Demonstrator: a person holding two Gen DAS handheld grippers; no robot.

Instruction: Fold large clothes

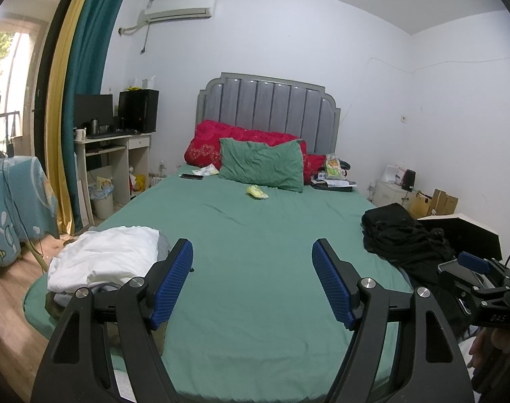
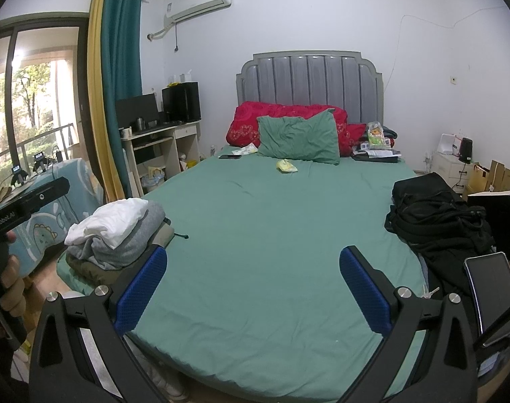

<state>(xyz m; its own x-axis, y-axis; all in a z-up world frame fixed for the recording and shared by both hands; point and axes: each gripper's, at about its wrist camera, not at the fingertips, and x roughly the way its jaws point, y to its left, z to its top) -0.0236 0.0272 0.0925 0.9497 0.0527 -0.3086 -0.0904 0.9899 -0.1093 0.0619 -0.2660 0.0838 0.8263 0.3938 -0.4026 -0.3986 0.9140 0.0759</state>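
Observation:
A stack of folded clothes [image 1: 103,262], white on top over grey and olive, sits at the bed's near left corner; in the right wrist view the same stack [image 2: 117,231] shows beside the left finger. A heap of black clothes [image 1: 402,238] lies crumpled on the right side of the bed, and the black heap [image 2: 436,215] is in the right wrist view too. My left gripper [image 1: 251,262] hovers open over bare green sheet [image 1: 255,221], nothing between its blue pads. My right gripper [image 2: 253,268] is open too, empty above the sheet [image 2: 255,208].
A green pillow [image 2: 298,139] and red quilt [image 2: 288,114] lie at the headboard, with a phone [image 2: 229,157], a yellow packet [image 2: 287,166] and clutter nearby. A tablet-like device [image 2: 492,295] rests at the bed's near right. A desk [image 1: 115,154] stands left; a box [image 1: 463,231] right.

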